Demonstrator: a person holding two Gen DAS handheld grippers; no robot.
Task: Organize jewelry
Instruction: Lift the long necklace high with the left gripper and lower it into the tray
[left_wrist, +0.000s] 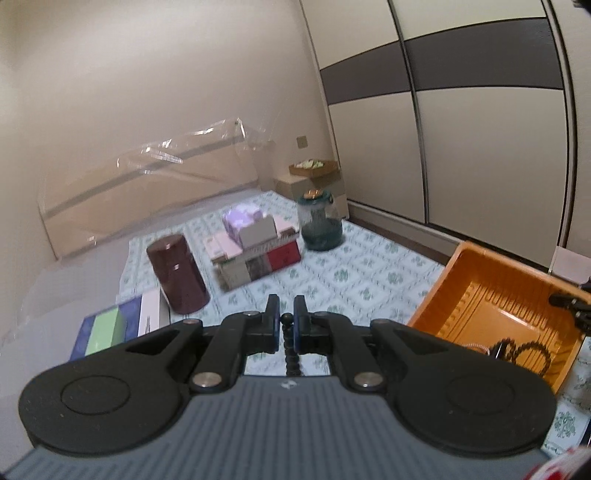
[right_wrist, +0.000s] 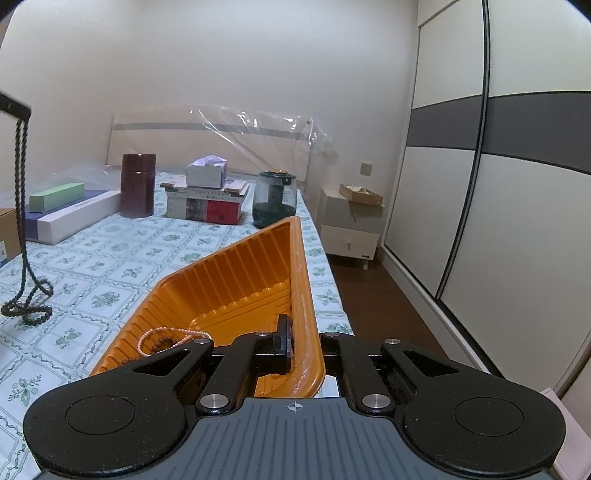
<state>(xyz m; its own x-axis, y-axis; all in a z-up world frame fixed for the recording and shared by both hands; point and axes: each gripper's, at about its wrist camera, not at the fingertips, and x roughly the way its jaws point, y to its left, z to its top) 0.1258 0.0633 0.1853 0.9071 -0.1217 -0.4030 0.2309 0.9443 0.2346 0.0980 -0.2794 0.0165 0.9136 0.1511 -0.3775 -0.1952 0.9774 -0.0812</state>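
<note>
Left tongs (left_wrist: 286, 314) pinching dark bead necklace (right_wrist: 23, 221), no legible writing

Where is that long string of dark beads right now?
The dark bead string hangs from the left gripper at the right wrist view's left edge, its lower loops resting on the floral bedsheet, left of the orange tray.

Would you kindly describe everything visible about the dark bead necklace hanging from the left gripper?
The dark bead necklace is a long strand of small, round, near-black beads. The left gripper is shut on its top, with one bead showing between the pads. Two lengths hang straight down side by side, and the bottom end lies in loose loops on the floral bedsheet, left of the orange tray.
</note>
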